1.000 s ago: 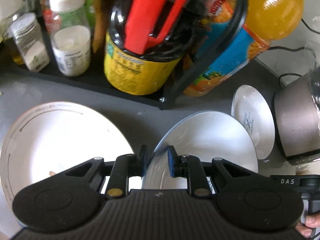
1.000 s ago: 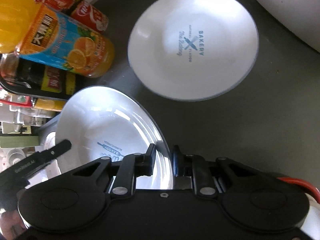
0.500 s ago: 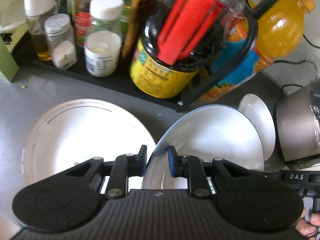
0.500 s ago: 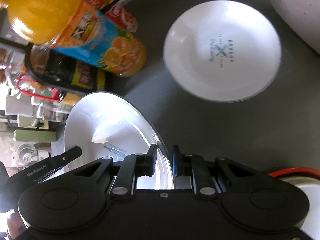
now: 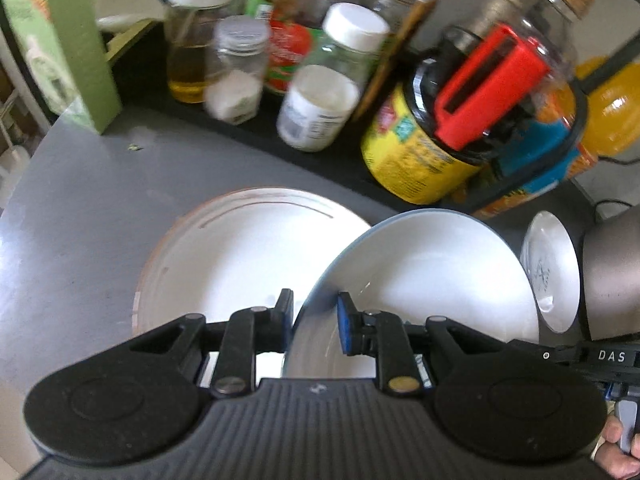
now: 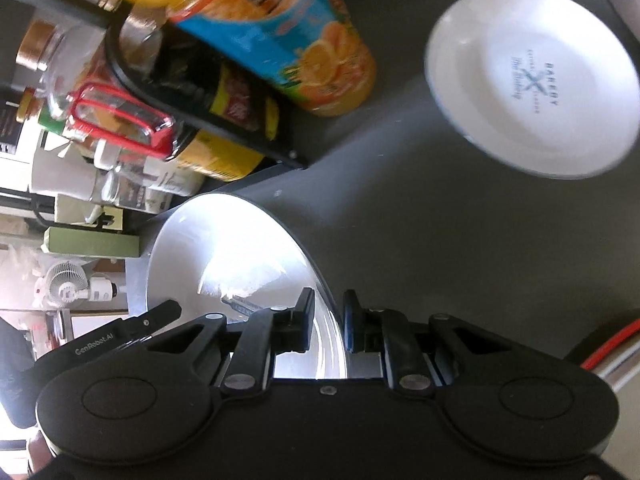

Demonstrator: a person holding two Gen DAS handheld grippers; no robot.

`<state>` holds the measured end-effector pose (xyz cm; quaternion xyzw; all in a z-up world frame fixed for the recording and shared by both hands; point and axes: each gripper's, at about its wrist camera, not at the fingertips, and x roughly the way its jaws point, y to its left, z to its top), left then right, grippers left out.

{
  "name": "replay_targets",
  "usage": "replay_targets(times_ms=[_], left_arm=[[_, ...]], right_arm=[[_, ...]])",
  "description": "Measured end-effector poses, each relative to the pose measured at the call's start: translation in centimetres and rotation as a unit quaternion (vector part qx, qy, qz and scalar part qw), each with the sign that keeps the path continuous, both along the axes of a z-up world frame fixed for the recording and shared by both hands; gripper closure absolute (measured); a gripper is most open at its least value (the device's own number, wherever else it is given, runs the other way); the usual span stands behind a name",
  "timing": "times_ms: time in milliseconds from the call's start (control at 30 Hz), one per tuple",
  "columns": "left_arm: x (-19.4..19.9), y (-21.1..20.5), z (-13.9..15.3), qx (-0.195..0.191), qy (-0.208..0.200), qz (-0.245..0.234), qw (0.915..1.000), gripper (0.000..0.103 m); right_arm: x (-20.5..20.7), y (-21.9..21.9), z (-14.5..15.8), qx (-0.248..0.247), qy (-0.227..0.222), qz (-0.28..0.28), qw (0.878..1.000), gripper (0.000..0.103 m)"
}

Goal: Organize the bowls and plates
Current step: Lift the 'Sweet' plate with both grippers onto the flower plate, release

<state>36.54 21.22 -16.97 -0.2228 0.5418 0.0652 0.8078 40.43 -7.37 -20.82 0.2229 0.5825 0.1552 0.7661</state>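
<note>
Both grippers are gripping one white bowl [image 5: 432, 276] by opposite rims: left gripper [image 5: 314, 320] and right gripper [image 6: 327, 322] fingers are closing narrowly on it. Since a second ago, it is travelling leftward above the worktop [image 6: 420, 240], toward the large plate [image 5: 240, 256].

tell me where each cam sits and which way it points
Left wrist: on the left gripper, looking down past a bowl rim to a big plate and a rack of jars; a fingertip shows bottom right.
Right wrist: on the right gripper, rolled sideways over the counter, a small plate beyond.
Shared: both grip the same bowl; juice bottle and small plate appear in both.
</note>
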Motion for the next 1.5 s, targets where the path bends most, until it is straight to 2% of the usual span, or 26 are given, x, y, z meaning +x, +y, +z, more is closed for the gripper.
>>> replay_targets(times_ms=[467, 900, 1133, 1267, 1500], left_arm=[[-0.7, 5.7, -1.4, -0.005, 0.014, 0.033, 0.9993, 0.081], [0.5, 7.6, -2.9, 0.012, 0.02, 0.012, 0.9997, 0.08], [0.9, 6.0, -3.0, 0.061, 0.011, -0.032, 0.9976, 0.08], [0.9, 5.6, -3.1, 0.077, 0.009, -0.048, 0.9959, 0.08], [0.7, 5.5, -3.0, 0.103, 0.001, -0.065, 0.9926, 0.08]], right_arm=[[0.4, 5.5, -0.6, -0.012, 0.006, 0.017, 1.0, 0.087], [0.3, 8.6, -1.4, -0.066, -0.002, 0.039, 0.997, 0.087], [0.0, 9.8, -1.5, -0.112, -0.024, 0.058, 0.992, 0.086], [-0.1, 10.8, -1.4, -0.138, -0.044, 0.076, 0.987, 0.082], [-0.6, 12.1, -1.5, -0.153, -0.061, 0.097, 0.982, 0.073]])
